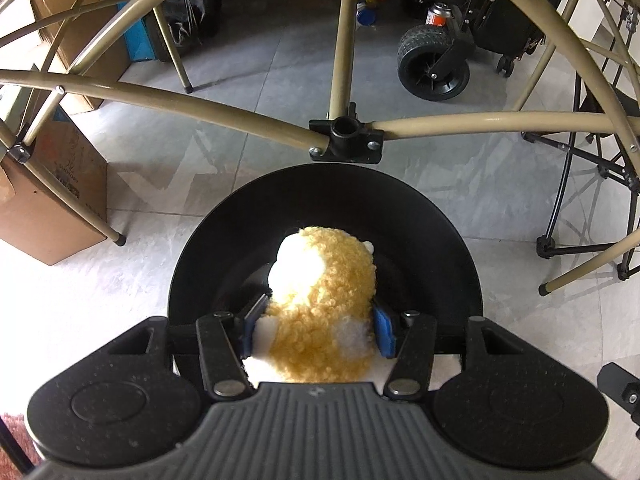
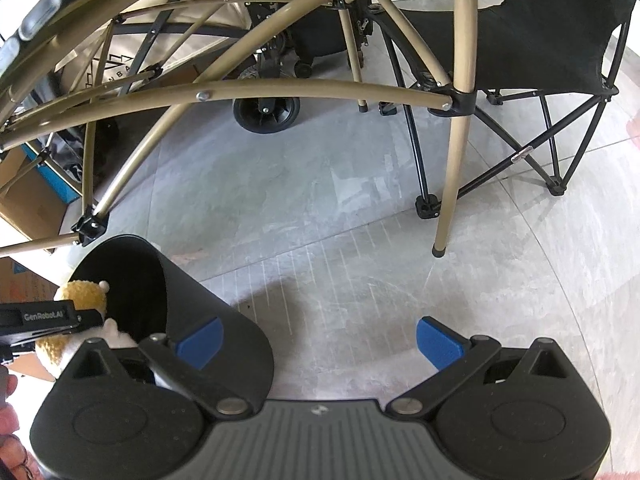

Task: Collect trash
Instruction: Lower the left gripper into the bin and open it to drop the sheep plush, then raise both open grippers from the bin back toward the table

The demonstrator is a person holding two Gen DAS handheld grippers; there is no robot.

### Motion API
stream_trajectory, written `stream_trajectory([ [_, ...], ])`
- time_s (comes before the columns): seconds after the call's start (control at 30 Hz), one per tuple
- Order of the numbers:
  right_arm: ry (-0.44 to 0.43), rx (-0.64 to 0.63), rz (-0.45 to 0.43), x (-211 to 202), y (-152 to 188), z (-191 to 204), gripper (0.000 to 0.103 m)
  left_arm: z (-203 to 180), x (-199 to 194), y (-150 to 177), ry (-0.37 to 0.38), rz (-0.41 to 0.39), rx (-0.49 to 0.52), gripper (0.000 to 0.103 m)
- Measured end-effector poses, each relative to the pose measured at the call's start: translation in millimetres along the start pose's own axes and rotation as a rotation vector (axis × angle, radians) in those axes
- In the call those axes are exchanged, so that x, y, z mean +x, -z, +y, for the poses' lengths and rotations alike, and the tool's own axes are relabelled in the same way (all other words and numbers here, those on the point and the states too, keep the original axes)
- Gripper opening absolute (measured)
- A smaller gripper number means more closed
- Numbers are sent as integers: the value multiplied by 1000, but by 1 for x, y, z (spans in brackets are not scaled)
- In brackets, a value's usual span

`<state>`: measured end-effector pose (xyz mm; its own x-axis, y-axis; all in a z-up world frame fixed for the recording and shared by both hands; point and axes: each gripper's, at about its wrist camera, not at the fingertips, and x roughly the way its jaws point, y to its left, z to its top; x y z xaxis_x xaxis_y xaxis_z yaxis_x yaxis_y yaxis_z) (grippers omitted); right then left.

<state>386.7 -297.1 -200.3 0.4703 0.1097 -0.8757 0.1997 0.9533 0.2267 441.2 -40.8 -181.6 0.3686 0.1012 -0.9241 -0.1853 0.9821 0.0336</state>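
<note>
A fluffy yellow-and-white plush toy (image 1: 324, 280) hangs in the mouth of a round black bin (image 1: 320, 200) that stands on the grey tiled floor. My left gripper (image 1: 320, 316) is shut on the toy's lower part, a blue pad pressing in on each side. In the right wrist view the same bin (image 2: 192, 292) sits at the lower left, with the toy (image 2: 86, 292) at its rim and the left gripper's finger (image 2: 60, 316) across it. My right gripper (image 2: 320, 340) is open wide over bare floor, its left finger just in front of the bin's outer wall.
Tan metal tubes of a folding frame (image 1: 224, 108) arch over the bin, with a leg (image 2: 452, 168) standing to the right. A cardboard box (image 1: 48, 208) sits at the left. A black wheel (image 1: 432, 68) and a black folding chair (image 2: 540, 40) stand behind.
</note>
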Motion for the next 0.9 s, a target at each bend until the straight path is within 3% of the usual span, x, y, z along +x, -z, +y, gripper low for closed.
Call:
stream_trajectory([
  [0.03, 0, 2, -1, 0, 0, -1, 103, 0, 0, 0, 2, 2, 0, 58],
  [0.07, 0, 3, -2, -1, 1, 0, 103, 0, 1, -1, 6, 5, 2, 68],
  [0.1, 0, 4, -2, -1, 1, -1, 103, 0, 0, -1, 6, 10, -1, 89],
  [0.13, 0, 6, -2, -1, 1, -1, 103, 1, 0, -1, 1, 10, -9, 100],
  [0.17, 0, 8, -3, -1, 1, -2, 103, 2, -1, -1, -11, 3, -17, 103],
  [0.4, -4, 6, -5, -2, 1, -1, 103, 5, 5, 1, -27, 69, -2, 103],
  [0.9, -9, -16, -2, -3, 1, 5, 103, 9, -2, 6, -14, 64, 22, 103],
])
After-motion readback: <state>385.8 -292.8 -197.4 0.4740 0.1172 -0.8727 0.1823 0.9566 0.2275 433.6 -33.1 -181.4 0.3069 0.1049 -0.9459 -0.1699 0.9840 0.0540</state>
